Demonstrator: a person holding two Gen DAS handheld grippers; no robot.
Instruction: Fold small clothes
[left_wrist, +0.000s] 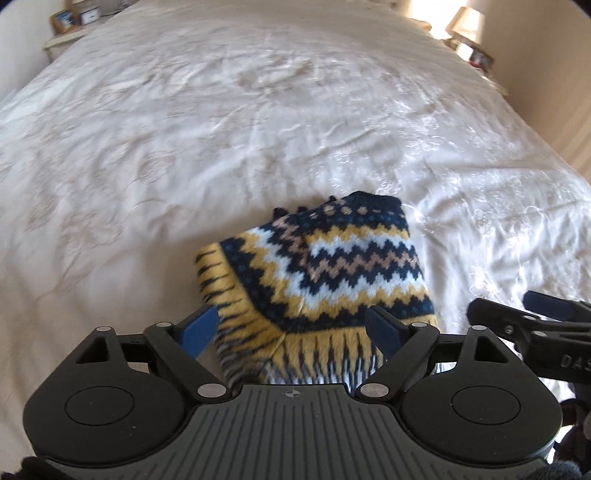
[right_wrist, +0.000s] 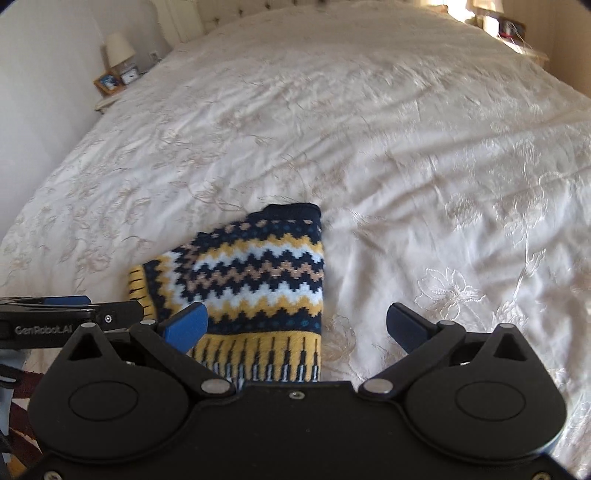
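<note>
A small knitted garment (left_wrist: 325, 273) with navy, yellow, white and tan zigzag stripes lies folded on the bed; it also shows in the right wrist view (right_wrist: 255, 280). My left gripper (left_wrist: 295, 328) is open, its blue fingers either side of the garment's near yellow hem, holding nothing. My right gripper (right_wrist: 295, 325) is open and empty over the garment's near right corner. Each gripper shows at the edge of the other's view: the right one (left_wrist: 532, 317) beside the garment's right side, the left one (right_wrist: 74, 314) at its left side.
A cream embroidered bedspread (left_wrist: 221, 129) covers the whole bed. A bedside table with a lamp (right_wrist: 118, 48), a clock and a framed picture (right_wrist: 107, 81) stands at the far left. Another lamp (left_wrist: 465, 22) stands far right by the wall.
</note>
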